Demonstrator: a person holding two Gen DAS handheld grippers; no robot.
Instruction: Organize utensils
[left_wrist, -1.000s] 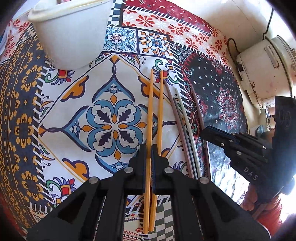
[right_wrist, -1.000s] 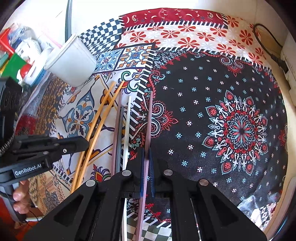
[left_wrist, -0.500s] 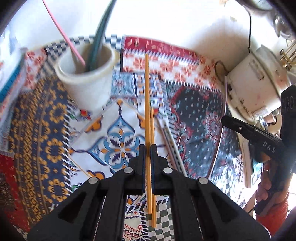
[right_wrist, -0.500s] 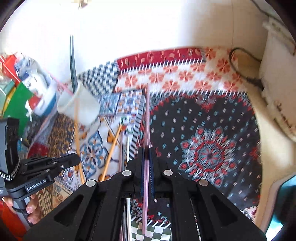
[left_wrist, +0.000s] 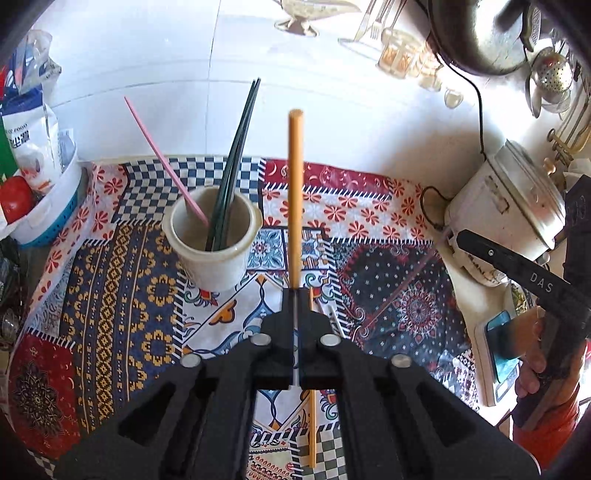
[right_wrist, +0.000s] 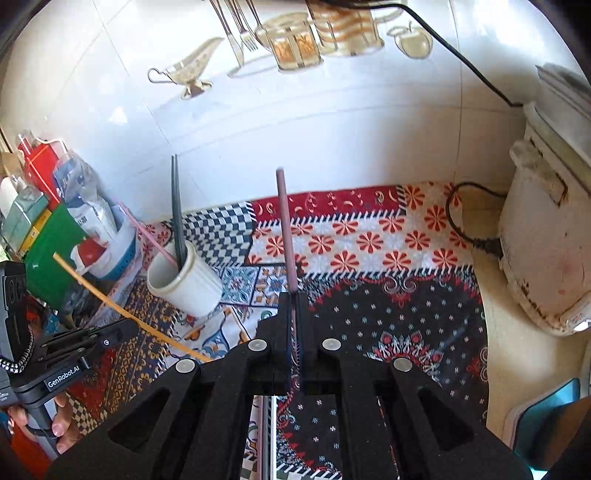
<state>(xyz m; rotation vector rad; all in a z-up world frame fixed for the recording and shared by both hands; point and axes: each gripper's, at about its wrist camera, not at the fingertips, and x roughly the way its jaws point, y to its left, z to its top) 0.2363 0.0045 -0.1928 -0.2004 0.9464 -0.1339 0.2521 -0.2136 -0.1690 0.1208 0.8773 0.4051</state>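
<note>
1. Patterned cloth (left_wrist: 122, 295) covers desk; white tiled wall behind.
2. Left gripper (left_wrist: 295, 295) fingers clamped on orange chopstick (left_wrist: 295, 192), pointing 12 o'clock.
3. Right gripper (right_wrist: 291, 299) fingers pinch mauve chopstick (right_wrist: 286, 236).
4. White cup (left_wrist: 214, 247) at 11 o'clock holds dark green chopsticks (left_wrist: 236, 155) and one pink.

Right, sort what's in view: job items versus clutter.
Job: orange chopstick in left gripper; mauve chopstick in right gripper; white cup holding dark chopsticks; orange chopstick on cloth.

Clutter: rice cooker; blue basket.
</note>
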